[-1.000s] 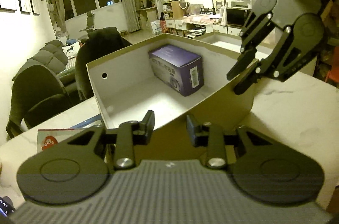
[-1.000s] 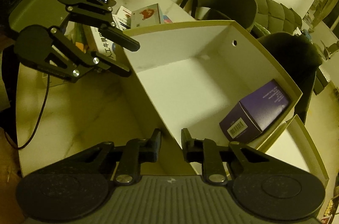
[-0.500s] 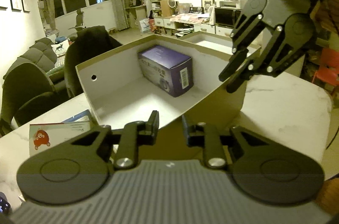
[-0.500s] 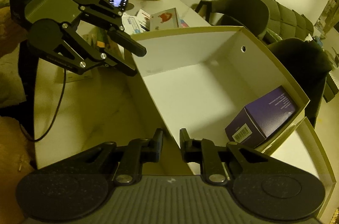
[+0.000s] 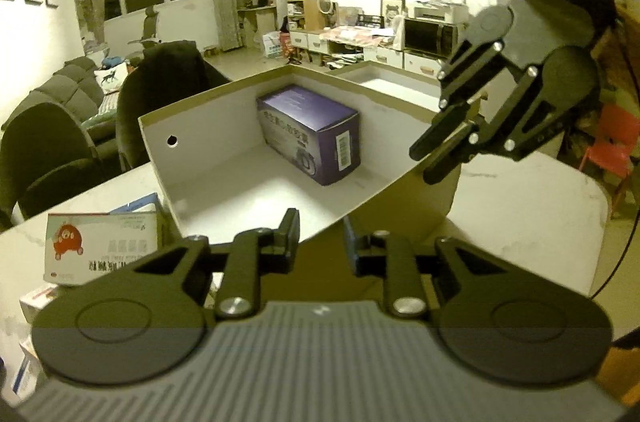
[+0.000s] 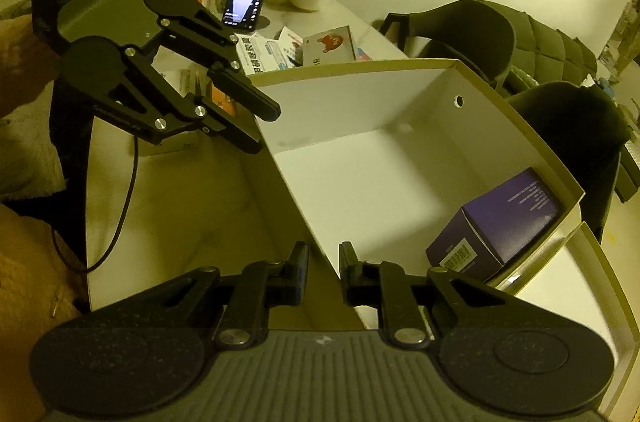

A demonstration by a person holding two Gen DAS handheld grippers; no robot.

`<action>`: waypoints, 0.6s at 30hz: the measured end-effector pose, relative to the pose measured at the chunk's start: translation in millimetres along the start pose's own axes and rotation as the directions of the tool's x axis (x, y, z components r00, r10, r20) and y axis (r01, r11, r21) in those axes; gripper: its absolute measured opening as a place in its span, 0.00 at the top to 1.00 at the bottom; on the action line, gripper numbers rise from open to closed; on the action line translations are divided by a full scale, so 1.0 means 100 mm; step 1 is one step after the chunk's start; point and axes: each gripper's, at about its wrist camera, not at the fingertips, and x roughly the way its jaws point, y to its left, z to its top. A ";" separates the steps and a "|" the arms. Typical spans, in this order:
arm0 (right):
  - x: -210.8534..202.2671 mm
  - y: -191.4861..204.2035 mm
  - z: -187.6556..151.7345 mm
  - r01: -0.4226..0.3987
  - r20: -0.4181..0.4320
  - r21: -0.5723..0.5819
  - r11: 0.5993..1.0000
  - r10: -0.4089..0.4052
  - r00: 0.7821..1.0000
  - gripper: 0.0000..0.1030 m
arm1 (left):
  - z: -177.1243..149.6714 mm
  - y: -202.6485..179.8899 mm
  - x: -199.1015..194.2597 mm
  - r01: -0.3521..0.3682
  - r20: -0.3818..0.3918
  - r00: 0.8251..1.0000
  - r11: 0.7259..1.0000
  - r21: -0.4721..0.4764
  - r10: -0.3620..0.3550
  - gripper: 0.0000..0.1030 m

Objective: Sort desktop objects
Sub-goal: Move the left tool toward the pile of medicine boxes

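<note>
Both my grippers have crept along the cardboard box (image 5: 224, 158) rim since a second ago. My left gripper (image 5: 320, 236) and right gripper (image 6: 323, 264) each straddle a near wall, jaws parted, not clamped. The purple carton (image 5: 310, 132) sits inside at twelve o'clock of my left (two o'clock of my right), long axis along the far wall. Loose medicine boxes (image 5: 100, 248) lie outside at nine o'clock, nearer my left.

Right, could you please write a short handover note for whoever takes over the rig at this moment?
Left tool: fingers astride one wall of the white box; a firm pinch cannot be confirmed.
Right tool: astride the same wall, further along; likewise unclear.
Done: purple carton sits in a corner of the box.
Left: bear-print carton and other small cartons beside it lie on the table, outside the box.
</note>
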 end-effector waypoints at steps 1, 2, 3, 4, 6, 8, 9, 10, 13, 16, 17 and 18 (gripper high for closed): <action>-0.01 0.00 -0.01 0.006 0.007 0.009 1.000 -0.006 1.000 0.80 | -0.01 0.02 0.00 -0.005 0.004 1.000 1.000 -0.016 0.005 0.73; -0.02 0.00 -0.03 0.011 0.015 0.023 1.000 -0.011 1.000 0.80 | -0.02 0.04 -0.01 -0.010 0.007 1.000 0.999 -0.032 0.010 0.72; -0.03 -0.01 -0.04 0.013 0.024 0.040 0.999 -0.014 1.000 0.79 | -0.03 0.07 -0.01 -0.014 0.011 1.000 0.999 -0.048 0.015 0.71; -0.03 -0.02 -0.05 0.014 0.035 0.058 0.998 -0.016 0.999 0.78 | -0.04 0.09 -0.02 -0.019 0.014 1.000 0.998 -0.064 0.020 0.70; -0.04 -0.03 -0.08 0.017 0.063 0.098 0.995 -0.023 0.998 0.78 | -0.05 0.13 -0.03 -0.028 0.021 0.999 0.995 -0.096 0.030 0.65; -0.06 -0.05 -0.12 0.018 0.099 0.142 0.990 -0.032 0.995 0.77 | -0.07 0.17 -0.04 -0.037 0.027 0.999 0.991 -0.128 0.040 0.61; -0.06 -0.05 -0.15 0.021 0.117 0.164 0.986 -0.041 0.992 0.74 | -0.08 0.20 -0.04 -0.041 0.030 0.998 0.989 -0.144 0.046 0.58; -0.06 -0.06 -0.17 0.022 0.134 0.187 0.982 -0.048 0.990 0.71 | -0.09 0.22 -0.05 -0.045 0.033 0.998 0.986 -0.160 0.051 0.56; -0.05 -0.09 -0.25 0.012 0.177 0.257 0.966 -0.059 0.982 0.65 | -0.12 0.27 -0.08 -0.048 0.050 0.997 0.976 -0.211 0.060 0.53; -0.04 -0.12 -0.33 0.006 0.209 0.325 0.946 -0.078 0.975 0.56 | -0.13 0.32 -0.14 -0.058 0.075 0.994 0.963 -0.264 0.080 0.37; -0.04 -0.12 -0.35 0.006 0.215 0.346 0.938 -0.086 0.973 0.54 | -0.14 0.32 -0.16 -0.071 0.077 0.992 0.958 -0.277 0.096 0.33; -0.04 -0.13 -0.37 0.006 0.221 0.369 0.930 -0.094 0.971 0.50 | -0.14 0.33 -0.17 -0.084 0.078 0.991 0.953 -0.290 0.111 0.31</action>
